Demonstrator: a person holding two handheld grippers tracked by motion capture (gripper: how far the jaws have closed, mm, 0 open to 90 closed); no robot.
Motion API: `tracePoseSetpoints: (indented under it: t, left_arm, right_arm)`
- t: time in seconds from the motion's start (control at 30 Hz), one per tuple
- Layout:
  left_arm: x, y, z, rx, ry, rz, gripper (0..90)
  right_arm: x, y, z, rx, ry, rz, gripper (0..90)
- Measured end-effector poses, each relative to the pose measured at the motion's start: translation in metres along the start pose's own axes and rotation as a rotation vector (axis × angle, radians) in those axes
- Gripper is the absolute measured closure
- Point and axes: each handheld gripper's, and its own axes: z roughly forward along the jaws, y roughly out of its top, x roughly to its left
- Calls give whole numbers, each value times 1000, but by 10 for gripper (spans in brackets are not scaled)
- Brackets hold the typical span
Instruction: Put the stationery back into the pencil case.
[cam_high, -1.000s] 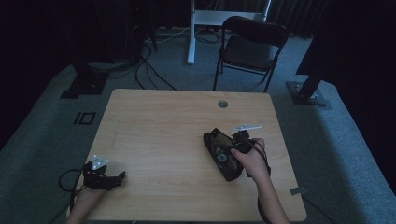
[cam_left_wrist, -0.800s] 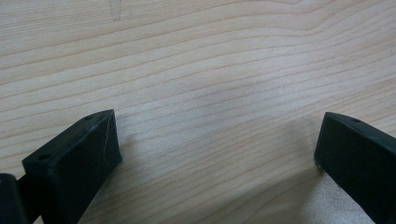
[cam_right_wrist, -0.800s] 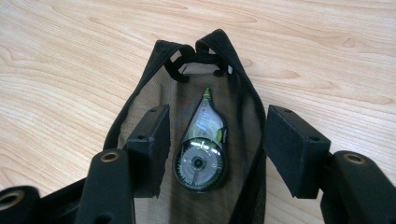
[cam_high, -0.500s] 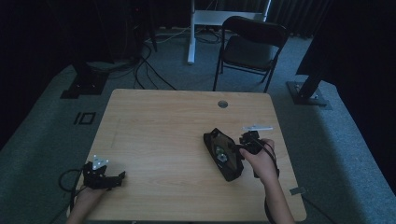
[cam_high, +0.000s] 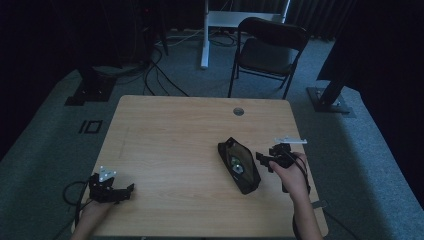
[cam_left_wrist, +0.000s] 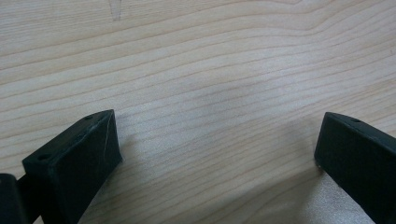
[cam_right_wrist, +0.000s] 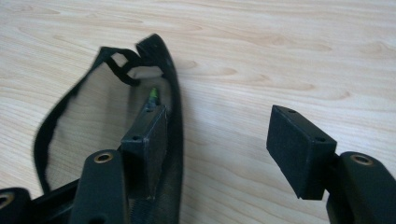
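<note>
A black zip pouch (cam_high: 239, 165) lies open on the wooden table (cam_high: 175, 130), right of centre, with something pale and green inside. My right gripper (cam_high: 261, 157) sits at its right edge, held by a hand. In the right gripper view its jaws (cam_right_wrist: 219, 140) stand apart. One pad (cam_right_wrist: 145, 135) is inside the pouch's mouth, the other out over bare wood, and the pouch's rim (cam_right_wrist: 170, 93) runs between them unpinched. These jaws have just been opening. My left gripper (cam_high: 127, 192) rests open near the front left corner, with only wood between its jaws (cam_left_wrist: 215, 149).
A cable hole (cam_high: 238, 111) sits near the table's far edge. A black folding chair (cam_high: 270, 50) stands beyond the table. Cables and stand bases lie on the grey floor around it. The right table edge is close to my right hand.
My right hand and gripper have slid to the right, from over the pouch to its right edge. The pouch and the left gripper have stayed put.
</note>
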Motion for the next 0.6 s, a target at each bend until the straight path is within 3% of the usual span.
tracePoseSetpoints:
  t: [0.6]
  left_arm:
    - [0,0,0,-2,0,0,1]
  right_arm:
    - [-31,-39,20,-17,-26,55,346]
